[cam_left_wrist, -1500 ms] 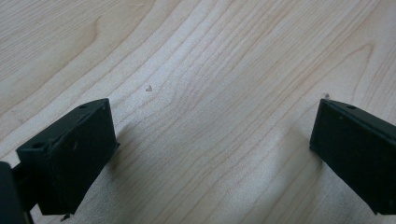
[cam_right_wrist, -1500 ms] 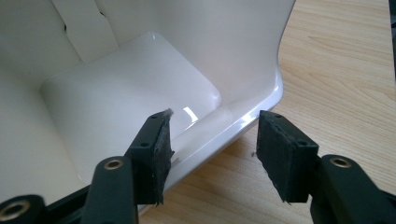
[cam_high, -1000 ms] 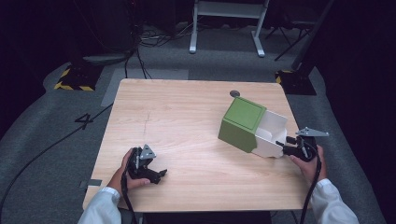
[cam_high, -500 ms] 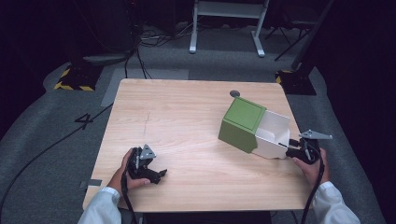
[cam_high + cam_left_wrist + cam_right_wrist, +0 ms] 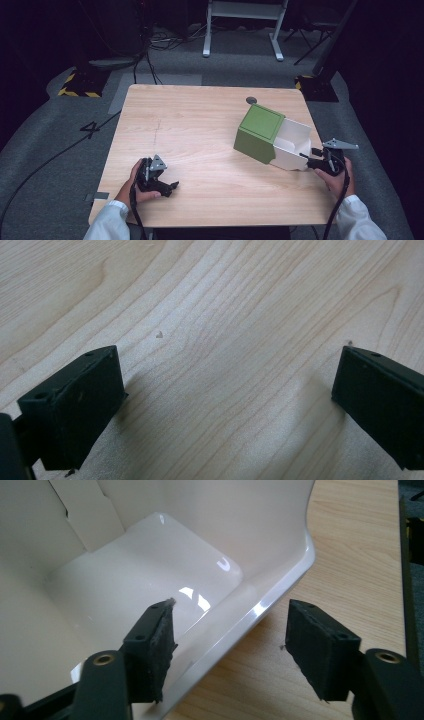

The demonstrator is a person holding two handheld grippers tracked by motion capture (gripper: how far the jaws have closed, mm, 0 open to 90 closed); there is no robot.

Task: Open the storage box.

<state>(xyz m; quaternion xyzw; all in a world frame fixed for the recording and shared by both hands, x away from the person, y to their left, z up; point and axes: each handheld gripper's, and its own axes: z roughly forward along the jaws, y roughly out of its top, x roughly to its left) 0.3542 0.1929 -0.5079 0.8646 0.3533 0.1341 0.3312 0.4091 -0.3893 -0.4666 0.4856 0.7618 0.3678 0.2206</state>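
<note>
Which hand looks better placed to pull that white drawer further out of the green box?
The right gripper: its open jaws, just widened, straddle the glossy white plastic drawer's front rim, beside the green cardboard box. The left gripper rests open on the light wooden table, far away.

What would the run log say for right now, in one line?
left gripper: open, resting on table | right gripper: jaws just opening, astride white tray front wall | green box: untouched

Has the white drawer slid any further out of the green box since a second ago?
Yes. The white drawer sticks further out of the green box, toward the table's right edge. The right gripper's jaws have just been opening, straddling its rim.
</note>
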